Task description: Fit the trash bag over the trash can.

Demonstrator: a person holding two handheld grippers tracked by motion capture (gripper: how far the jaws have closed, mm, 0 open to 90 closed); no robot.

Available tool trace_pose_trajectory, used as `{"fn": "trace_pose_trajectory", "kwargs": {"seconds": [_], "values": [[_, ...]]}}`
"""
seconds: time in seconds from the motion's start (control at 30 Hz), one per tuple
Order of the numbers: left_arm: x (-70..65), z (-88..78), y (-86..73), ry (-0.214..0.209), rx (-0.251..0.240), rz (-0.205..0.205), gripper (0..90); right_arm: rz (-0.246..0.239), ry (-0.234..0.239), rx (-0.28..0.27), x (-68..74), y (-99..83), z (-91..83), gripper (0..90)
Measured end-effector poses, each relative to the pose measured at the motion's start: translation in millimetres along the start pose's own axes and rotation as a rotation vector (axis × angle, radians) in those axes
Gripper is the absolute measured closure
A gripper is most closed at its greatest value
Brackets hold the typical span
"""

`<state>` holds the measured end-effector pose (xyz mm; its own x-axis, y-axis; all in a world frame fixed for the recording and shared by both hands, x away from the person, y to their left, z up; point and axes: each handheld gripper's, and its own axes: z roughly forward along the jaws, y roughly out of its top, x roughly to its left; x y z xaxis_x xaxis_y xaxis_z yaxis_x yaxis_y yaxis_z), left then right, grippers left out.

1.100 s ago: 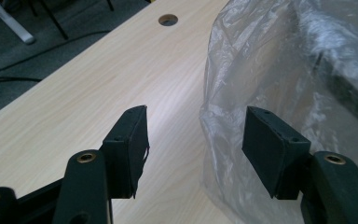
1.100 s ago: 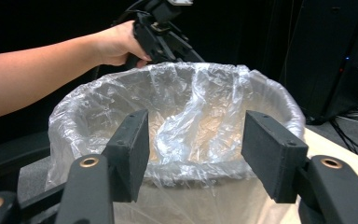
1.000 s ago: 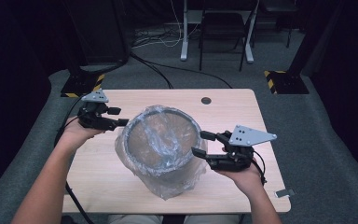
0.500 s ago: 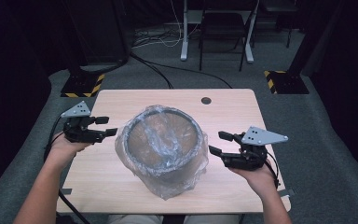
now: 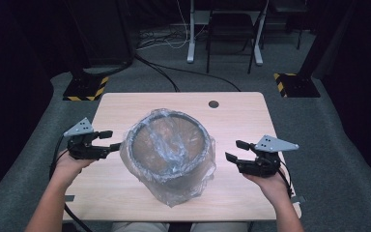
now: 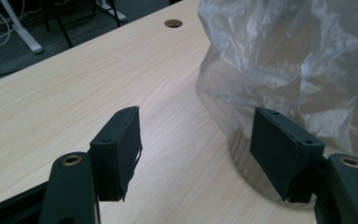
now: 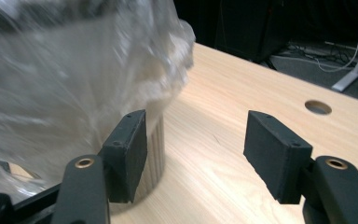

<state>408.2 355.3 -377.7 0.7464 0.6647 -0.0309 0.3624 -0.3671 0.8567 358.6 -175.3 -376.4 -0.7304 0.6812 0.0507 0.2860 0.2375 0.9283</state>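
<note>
Overhead view; two close table-level (image 5: 125, 104) views

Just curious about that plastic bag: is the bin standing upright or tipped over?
Upright. The bin stands on its base on the table, its round rim facing up, with the plastic bag draped over the rim and down its sides.

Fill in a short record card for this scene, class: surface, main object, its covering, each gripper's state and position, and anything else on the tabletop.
surface: wooden table
main object: round dark bin, upright near the table's middle
covering: clear plastic bag lining the bin and draped down its outside
left gripper: open, nothing between the jaws, close beside the bag's left side
right gripper: open, nothing between the jaws, apart from the bag on its right side
other: round cable hole near the table's far edge
</note>
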Motion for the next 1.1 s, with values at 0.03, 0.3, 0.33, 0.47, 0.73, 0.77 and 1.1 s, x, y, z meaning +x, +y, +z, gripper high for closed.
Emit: {"fn": "trace_pose_trajectory", "kwargs": {"seconds": [0.03,0.3,0.33,0.47,0.73,0.77,1.1], "values": [[-0.4,1.2,-2.4,-0.002,0.000,-0.002,32.8,0.003,-0.004,0.006,-1.5,-2.9,1.5,38.0],[-3.5,11.1,-16.9,0.005,-0.004,-0.012,30.9,0.028,-0.026,0.049,-11.4,-22.6,12.5,36.2],[-4.0,12.0,-18.2,0.006,-0.002,-0.010,30.8,0.034,-0.026,0.058,-12.6,-24.9,14.0,36.0],[-6.3,16.7,-24.0,0.014,0.008,0.000,30.9,0.046,-0.040,0.099,-17.4,-34.5,20.1,35.7],[-7.6,25.8,-35.7,0.013,0.022,-0.005,31.0,0.063,-0.075,0.120,-24.8,-47.0,24.9,35.7],[-7.8,26.5,-36.8,0.014,0.024,-0.005,31.1,0.065,-0.081,0.121,-25.5,-48.2,25.0,35.8],[-7.3,33.5,-49.3,0.039,0.026,-0.013,31.0,0.081,-0.125,0.131,-31.1,-59.0,24.0,35.7]]}}
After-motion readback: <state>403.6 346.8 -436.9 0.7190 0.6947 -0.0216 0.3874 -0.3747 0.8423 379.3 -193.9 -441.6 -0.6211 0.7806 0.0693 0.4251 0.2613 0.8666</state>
